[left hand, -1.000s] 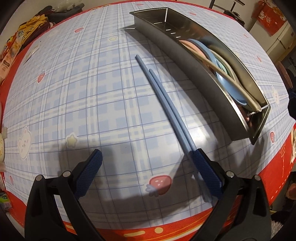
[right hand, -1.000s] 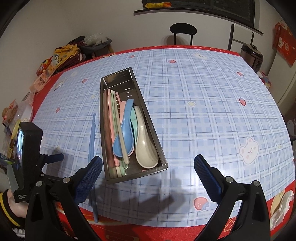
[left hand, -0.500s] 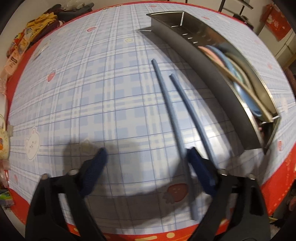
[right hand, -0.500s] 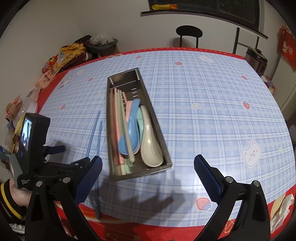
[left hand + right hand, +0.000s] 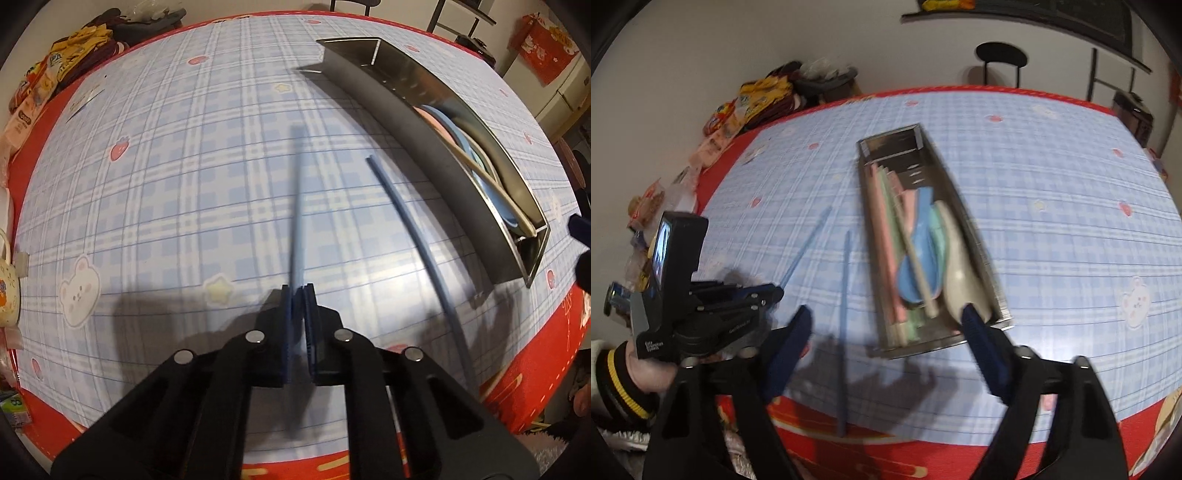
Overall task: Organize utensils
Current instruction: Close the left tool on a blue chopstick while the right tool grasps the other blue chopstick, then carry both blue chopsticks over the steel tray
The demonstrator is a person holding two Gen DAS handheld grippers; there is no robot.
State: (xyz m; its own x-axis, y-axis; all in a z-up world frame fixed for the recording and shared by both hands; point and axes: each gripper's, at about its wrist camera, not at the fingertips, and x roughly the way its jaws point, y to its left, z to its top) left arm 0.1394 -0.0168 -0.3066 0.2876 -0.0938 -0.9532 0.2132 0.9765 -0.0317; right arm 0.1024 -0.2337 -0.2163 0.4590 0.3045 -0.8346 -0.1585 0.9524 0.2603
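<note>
Blue-checked cloth with a red border covers the counter (image 5: 155, 192), a dark stool against the wall at upper centre of the right view. Left tongs (image 5: 298, 295) are clamped narrow on one blue chopstick (image 5: 298, 206), which runs up mid-frame. Its twin, the second blue chopstick (image 5: 417, 236), lies on the cloth just right of it, near the steel utensil tray (image 5: 975, 240) holding spoons and chopsticks. Right tongs (image 5: 886, 325) are closing, with the tray's near end between them, not gripped.
</note>
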